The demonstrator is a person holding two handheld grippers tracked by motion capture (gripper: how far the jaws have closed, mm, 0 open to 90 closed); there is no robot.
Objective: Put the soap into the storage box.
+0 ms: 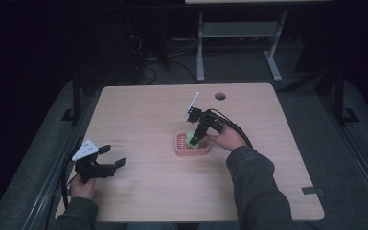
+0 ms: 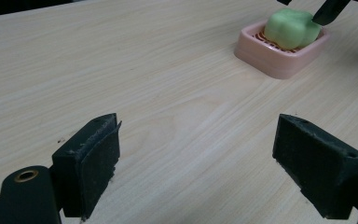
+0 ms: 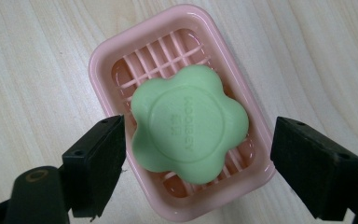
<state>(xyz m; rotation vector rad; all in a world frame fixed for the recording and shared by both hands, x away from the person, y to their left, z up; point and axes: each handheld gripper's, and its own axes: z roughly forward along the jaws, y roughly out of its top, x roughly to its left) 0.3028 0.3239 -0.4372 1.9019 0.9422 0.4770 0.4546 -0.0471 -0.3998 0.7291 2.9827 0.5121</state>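
A green flower-shaped soap [image 3: 189,122] lies in the pink soap dish [image 3: 107,60]. The right tool [image 3: 198,140] hangs over it, jaws apart; the left tool [image 2: 198,158] gapes above bare counter [image 2: 121,60].

I'm holding my right gripper [image 1: 197,136] tilted down over the pink soap dish [image 1: 181,149] mid-table, its tips at the green soap [image 1: 190,139]. My left gripper [image 1: 112,157] is resting spread apart near the table [image 1: 139,110] edge.

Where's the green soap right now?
The green soap lies in the pink soap dish near the table's middle, directly under the open right gripper in the high view.
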